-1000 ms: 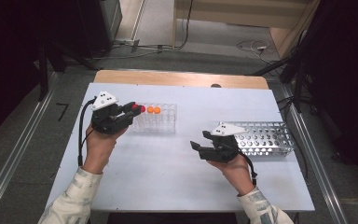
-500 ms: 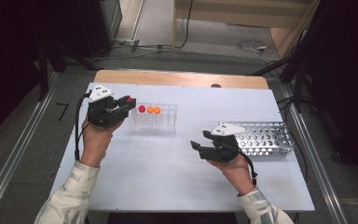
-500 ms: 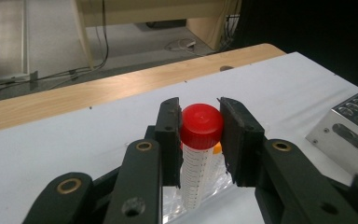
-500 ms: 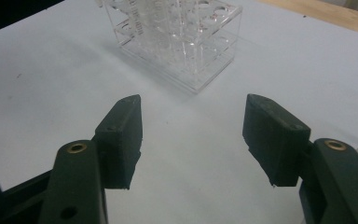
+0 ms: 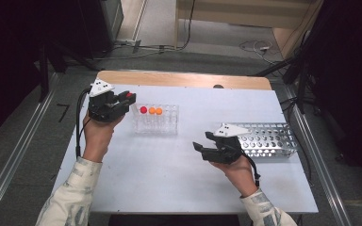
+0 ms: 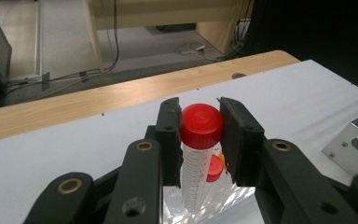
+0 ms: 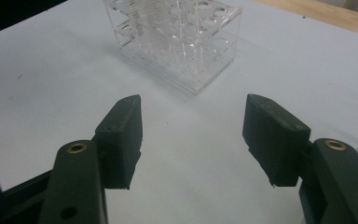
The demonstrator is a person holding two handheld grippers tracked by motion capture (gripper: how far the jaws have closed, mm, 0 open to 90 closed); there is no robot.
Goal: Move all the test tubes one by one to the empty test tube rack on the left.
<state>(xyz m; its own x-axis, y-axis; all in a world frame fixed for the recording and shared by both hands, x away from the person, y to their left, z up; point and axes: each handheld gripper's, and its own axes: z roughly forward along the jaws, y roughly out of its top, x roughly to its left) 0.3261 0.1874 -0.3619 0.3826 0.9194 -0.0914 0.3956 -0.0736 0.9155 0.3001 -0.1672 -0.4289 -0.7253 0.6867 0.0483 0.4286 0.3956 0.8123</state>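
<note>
One clear plastic rack [image 5: 155, 120] stood on the white counter [image 5: 169, 179], and it serves here as the landmark. Three capped tubes could be counted in all. Two stood in the rack's far row at its left end: one red-capped tube [image 5: 143, 109] and, just beside it, what read as orange caps [image 5: 155, 111], too small to separate with certainty in the high view. The third, a red-capped graduated tube [image 6: 200, 154], was outside the rack, just off its far-left corner and above the counter, clamped upright between the two black jaws of the left hand-held gripper [image 6: 199, 135], whose pads pressed on it just below the cap. In the left gripper view, the rack's red cap [image 6: 208, 169] showed low behind this held tube.

The right hand-held gripper [image 5: 199, 147] hovered to the right of the rack and nearer the person, its two jaws spread wide with nothing between them, pointing back toward the rack [image 7: 175, 37]. One perforated metal rack [image 5: 266, 140] lay further right of the clear rack, just behind that gripper.
</note>
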